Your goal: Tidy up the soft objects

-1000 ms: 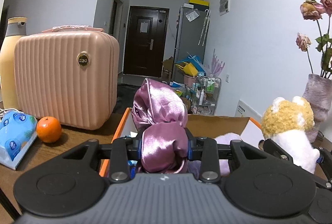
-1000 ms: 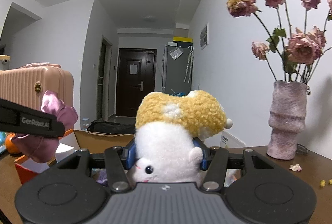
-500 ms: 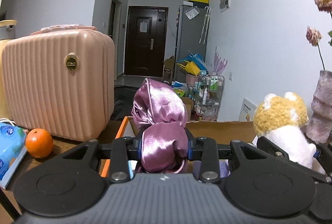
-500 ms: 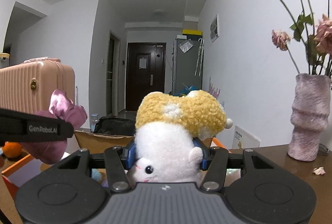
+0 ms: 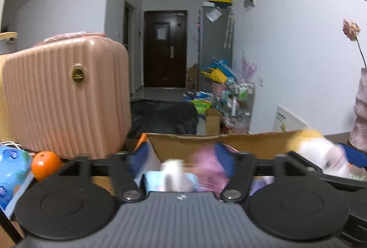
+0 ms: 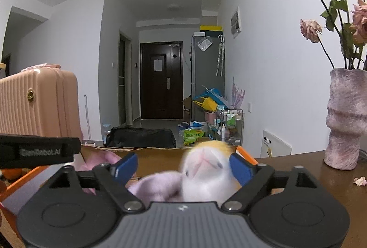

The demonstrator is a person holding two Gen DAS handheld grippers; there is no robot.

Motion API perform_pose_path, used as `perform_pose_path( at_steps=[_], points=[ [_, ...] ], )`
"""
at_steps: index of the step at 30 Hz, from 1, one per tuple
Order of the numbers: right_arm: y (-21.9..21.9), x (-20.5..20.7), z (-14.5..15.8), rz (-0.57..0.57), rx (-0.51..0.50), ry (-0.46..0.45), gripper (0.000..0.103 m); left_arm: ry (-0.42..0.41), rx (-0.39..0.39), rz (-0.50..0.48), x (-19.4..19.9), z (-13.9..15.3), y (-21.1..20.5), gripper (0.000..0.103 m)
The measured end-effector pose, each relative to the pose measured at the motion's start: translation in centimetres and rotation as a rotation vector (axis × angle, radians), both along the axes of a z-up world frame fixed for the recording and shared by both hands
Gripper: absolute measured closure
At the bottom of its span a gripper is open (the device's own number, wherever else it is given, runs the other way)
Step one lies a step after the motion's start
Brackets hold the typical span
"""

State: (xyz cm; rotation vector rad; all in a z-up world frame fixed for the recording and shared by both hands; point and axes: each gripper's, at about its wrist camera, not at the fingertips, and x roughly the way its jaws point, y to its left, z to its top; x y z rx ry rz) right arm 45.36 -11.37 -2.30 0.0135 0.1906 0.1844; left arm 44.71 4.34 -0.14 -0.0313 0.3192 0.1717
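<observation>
Both grippers hung over an open cardboard box [image 5: 229, 142] with an orange edge. The left gripper [image 5: 182, 156] had just spread its blue-padded jaws, and the glossy pink satin scrunchie [image 5: 207, 170] sat blurred and loose between them, low in the box. The right gripper [image 6: 182, 167] had just opened too; the fluffy white-and-yellow plush toy [image 6: 206, 170] lay free between its pads, beside a soft lilac item [image 6: 156, 186]. A ribbed pink case [image 5: 64, 96] stood on the left.

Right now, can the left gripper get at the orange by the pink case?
Probably yes. The left gripper is open over the cardboard box; the orange sits in the open on the table to its left, nothing between them.
</observation>
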Motion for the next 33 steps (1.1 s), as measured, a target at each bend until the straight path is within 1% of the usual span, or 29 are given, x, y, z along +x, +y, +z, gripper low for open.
perform_pose_path(
  at_steps=[1,2,3,6,13,16,24,33],
  points=[
    [-0.1,-0.1,-0.1,-0.001,-0.001,0.0,0.009,-0.008,0.001,0.011,-0.2,0.1,0.0,0.003],
    [-0.2,-0.1,-0.1,-0.003,-0.001,0.0,0.003,-0.017,0.001,0.028,-0.4,0.1,0.1,0.0],
    [-0.2,-0.3,-0.1,-0.006,0.0,-0.004,0.0,-0.03,0.0,0.047,-0.5,0.2,0.2,0.0],
    [-0.4,-0.9,0.0,-0.007,0.005,-0.03,0.0,-0.067,-0.002,0.097,-1.2,0.4,0.4,0.0],
    [-0.9,-2.3,0.2,-0.019,0.009,-0.057,0.0,-0.076,-0.013,0.13,-2.2,1.0,1.2,0.0],
    [-0.9,-3.5,0.2,-0.025,0.009,-0.069,0.0,-0.079,-0.027,0.131,-3.1,1.2,1.5,0.0],
    [-1.0,-8.0,0.7,-0.036,-0.021,-0.123,0.0,-0.077,-0.027,0.108,-6.4,1.8,1.7,0.0],
    [-1.9,-14.6,1.3,-0.032,-0.047,-0.172,0.0,-0.097,0.013,0.079,-12.6,2.2,1.2,0.0]
  ],
)
